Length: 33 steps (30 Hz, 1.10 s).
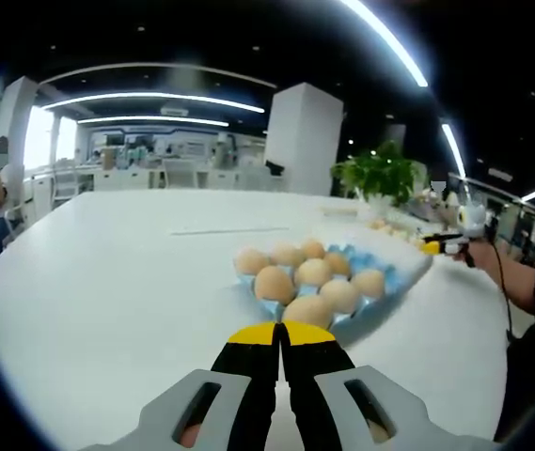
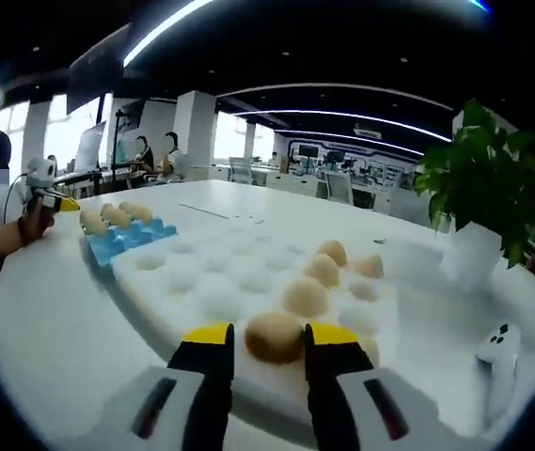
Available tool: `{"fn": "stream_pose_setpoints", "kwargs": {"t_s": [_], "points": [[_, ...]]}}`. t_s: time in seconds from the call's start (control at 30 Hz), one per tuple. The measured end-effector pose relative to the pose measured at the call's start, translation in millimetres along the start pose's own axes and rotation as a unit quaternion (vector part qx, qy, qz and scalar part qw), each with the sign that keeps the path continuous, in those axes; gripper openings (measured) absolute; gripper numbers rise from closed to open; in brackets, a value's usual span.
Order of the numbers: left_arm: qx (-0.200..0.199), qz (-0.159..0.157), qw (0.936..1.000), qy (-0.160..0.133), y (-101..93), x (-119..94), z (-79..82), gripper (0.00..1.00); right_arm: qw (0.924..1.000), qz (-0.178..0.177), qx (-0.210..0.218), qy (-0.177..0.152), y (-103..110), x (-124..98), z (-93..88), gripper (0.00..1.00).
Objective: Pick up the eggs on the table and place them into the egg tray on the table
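**Egg transfer on a white tabletop: one egg held, one hand-held gripper idle**

White tabletop spans an open-plan office under strip lights, with a potted plant at its far side. Your right hand-held gripper is clamped on an egg, jaws pressing its two sides, above the near rim of a white foam tray whose cups hold a few more eggs. Your left hand-held gripper has its jaws together, holding nothing, just short of the blue egg tray, which is nearly full. Judged from this, the held egg is bound for a free cup there. Bare tabletop lies between the trays, giving open passage; mind the foam rim below the egg and a small white device to its right.
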<state>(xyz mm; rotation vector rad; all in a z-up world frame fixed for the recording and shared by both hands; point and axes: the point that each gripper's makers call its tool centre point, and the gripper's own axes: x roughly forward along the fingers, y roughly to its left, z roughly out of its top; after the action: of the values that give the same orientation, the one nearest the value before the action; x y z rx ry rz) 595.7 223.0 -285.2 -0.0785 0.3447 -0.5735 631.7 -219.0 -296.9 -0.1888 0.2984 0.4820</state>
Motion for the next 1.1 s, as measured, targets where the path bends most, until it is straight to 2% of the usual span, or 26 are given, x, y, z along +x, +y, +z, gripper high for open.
{"fn": "stream_pose_setpoints", "kwargs": {"t_s": [0.1, 0.23, 0.4, 0.5, 0.53, 0.57, 0.6, 0.7, 0.8, 0.87, 1.0, 1.07, 1.1], "points": [[0.0, 0.0, 1.0, 0.001, -0.1, 0.4, -0.3, 0.01, 0.9999, 0.003, -0.006, 0.008, 0.3, 2.6, 1.0, 0.32], [0.0, 0.0, 1.0, 0.002, 0.0, 0.5, -0.9, 0.01, 0.9981, 0.024, -0.013, 0.056, -0.4, 5.7, -1.0, 0.32], [0.001, 0.001, 1.0, 0.004, 0.0, 0.7, -1.6, 0.01, 0.9864, 0.067, -0.015, 0.15, -1.9, 9.5, -4.4, 0.3], [0.001, 0.002, 1.0, 0.005, -0.1, 0.6, -1.8, 0.01, 0.9797, 0.084, -0.019, 0.181, -3.4, 11.2, -6.2, 0.27], [0.002, 0.002, 1.0, 0.005, -0.1, 0.5, -1.7, 0.01, 0.9751, 0.088, -0.017, 0.203, -3.5, 10.7, -7.5, 0.27], [0.002, 0.002, 1.0, 0.005, -0.1, 0.5, -1.7, 0.01, 0.9739, 0.09, -0.02, 0.207, -3.6, 10.9, -7.7, 0.27], [0.001, 0.002, 1.0, 0.005, -0.1, 0.3, -1.7, 0.01, 0.9689, 0.097, -0.025, 0.226, -3.1, 11.5, -8.5, 0.27], [0.001, 0.002, 1.0, 0.005, -0.1, 0.3, -1.7, 0.01, 0.9563, 0.126, -0.024, 0.263, -1.6, 13.0, -10.5, 0.28], [0.002, 0.002, 1.0, 0.005, -1.0, 0.5, -1.9, 0.01, 0.9421, 0.158, -0.04, 0.293, -1.3, 13.1, -12.0, 0.28], [0.002, 0.001, 1.0, 0.005, -1.3, 0.6, -1.9, 0.01, 0.9372, 0.164, -0.04, 0.305, -1.4, 13.1, -12.6, 0.28], [-0.001, 0.002, 1.0, 0.004, -1.1, -0.1, -2.0, 0.01, 0.9032, 0.187, -0.065, 0.381, 0.2, 11.1, -15.1, 0.28], [-0.003, 0.002, 1.0, 0.004, -0.8, -0.2, -2.1, 0.01, 0.8903, 0.19, -0.065, 0.409, -0.6, 12.1, -16.3, 0.28], [-0.003, 0.002, 1.0, 0.004, -0.9, -0.1, -2.1, 0.01, 0.8888, 0.189, -0.063, 0.413, -0.8, 12.2, -16.5, 0.28]]}}
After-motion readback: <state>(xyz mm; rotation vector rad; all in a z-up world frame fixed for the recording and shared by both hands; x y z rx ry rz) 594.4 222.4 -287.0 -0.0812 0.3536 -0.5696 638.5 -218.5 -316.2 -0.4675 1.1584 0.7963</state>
